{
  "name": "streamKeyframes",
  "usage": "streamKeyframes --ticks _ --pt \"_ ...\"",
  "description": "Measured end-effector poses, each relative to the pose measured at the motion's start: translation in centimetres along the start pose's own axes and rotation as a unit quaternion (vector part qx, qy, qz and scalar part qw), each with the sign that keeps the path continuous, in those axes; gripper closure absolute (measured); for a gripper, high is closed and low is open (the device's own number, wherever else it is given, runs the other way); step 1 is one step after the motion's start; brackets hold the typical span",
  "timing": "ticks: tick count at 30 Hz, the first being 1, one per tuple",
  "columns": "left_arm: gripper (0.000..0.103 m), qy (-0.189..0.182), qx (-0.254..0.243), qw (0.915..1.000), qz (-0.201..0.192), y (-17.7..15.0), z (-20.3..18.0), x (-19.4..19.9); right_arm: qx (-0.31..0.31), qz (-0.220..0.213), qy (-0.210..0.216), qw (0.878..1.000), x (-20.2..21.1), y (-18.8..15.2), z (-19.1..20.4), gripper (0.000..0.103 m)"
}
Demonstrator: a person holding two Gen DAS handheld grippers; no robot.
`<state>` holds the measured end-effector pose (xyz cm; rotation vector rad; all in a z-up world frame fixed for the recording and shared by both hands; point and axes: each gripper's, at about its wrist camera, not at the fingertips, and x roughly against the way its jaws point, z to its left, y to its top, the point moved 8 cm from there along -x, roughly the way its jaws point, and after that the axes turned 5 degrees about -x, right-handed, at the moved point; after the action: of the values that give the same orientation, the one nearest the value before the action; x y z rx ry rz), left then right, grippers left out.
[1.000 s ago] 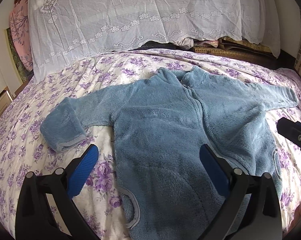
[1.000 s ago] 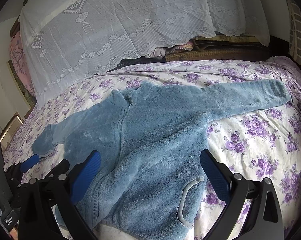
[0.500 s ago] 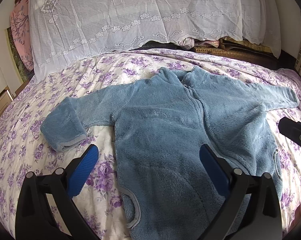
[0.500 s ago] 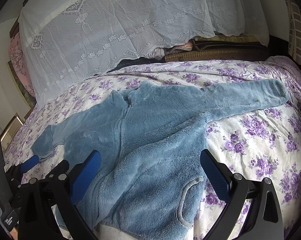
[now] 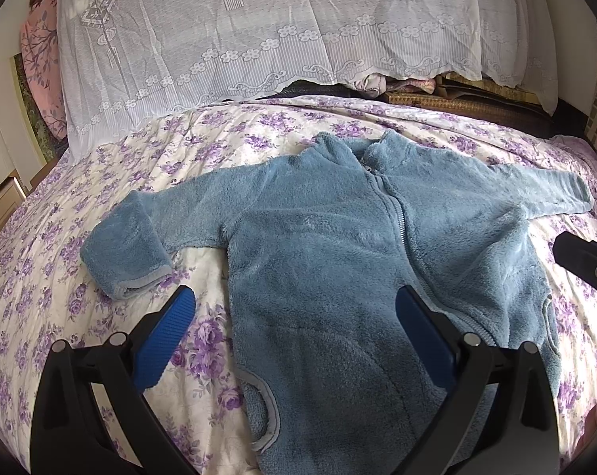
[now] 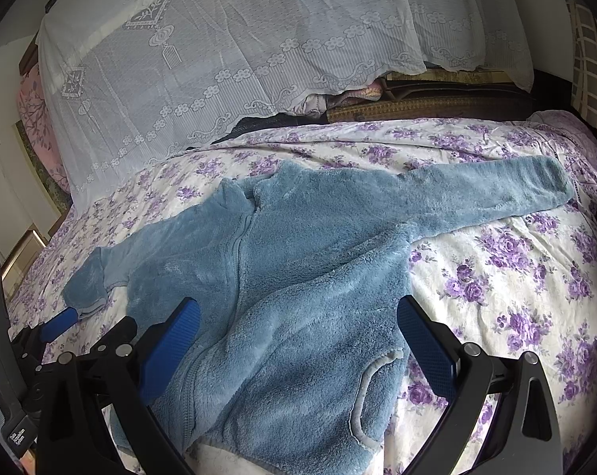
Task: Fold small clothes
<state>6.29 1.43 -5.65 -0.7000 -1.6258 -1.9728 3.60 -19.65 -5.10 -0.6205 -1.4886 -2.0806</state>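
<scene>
Blue fleece jacket (image 5: 338, 245) lies flat, front up, zipped, on the floral quilt (image 5: 41, 257), both sleeves spread wide. My left gripper (image 5: 298, 336) hangs above its lower hem, jaws wide apart, holding nothing. My right gripper (image 6: 298, 340) hangs over the jacket's pocket side, jaws likewise spread, empty. White lace cloth (image 5: 258, 39) drapes over the pile behind the bed.
</scene>
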Motion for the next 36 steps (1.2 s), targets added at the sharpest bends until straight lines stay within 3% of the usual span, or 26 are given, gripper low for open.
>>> streamKeyframes --ticks 28,32,36 --pt "0.004 -0.003 0.000 1.0000 0.003 -0.3 0.1 0.0 -0.001 0.002 0.000 1.000 0.0 -0.1 -0.3 0.003" --pt "0.004 -0.045 0.012 0.9986 0.027 -1.8 0.5 -0.5 -0.010 0.009 -0.005 1.000 0.0 -1.1 -1.3 0.003" --pt "0.004 -0.067 0.026 0.9948 0.073 -5.7 1.9 -2.0 -0.041 0.019 -0.017 0.999 0.8 -3.7 -4.8 0.003"
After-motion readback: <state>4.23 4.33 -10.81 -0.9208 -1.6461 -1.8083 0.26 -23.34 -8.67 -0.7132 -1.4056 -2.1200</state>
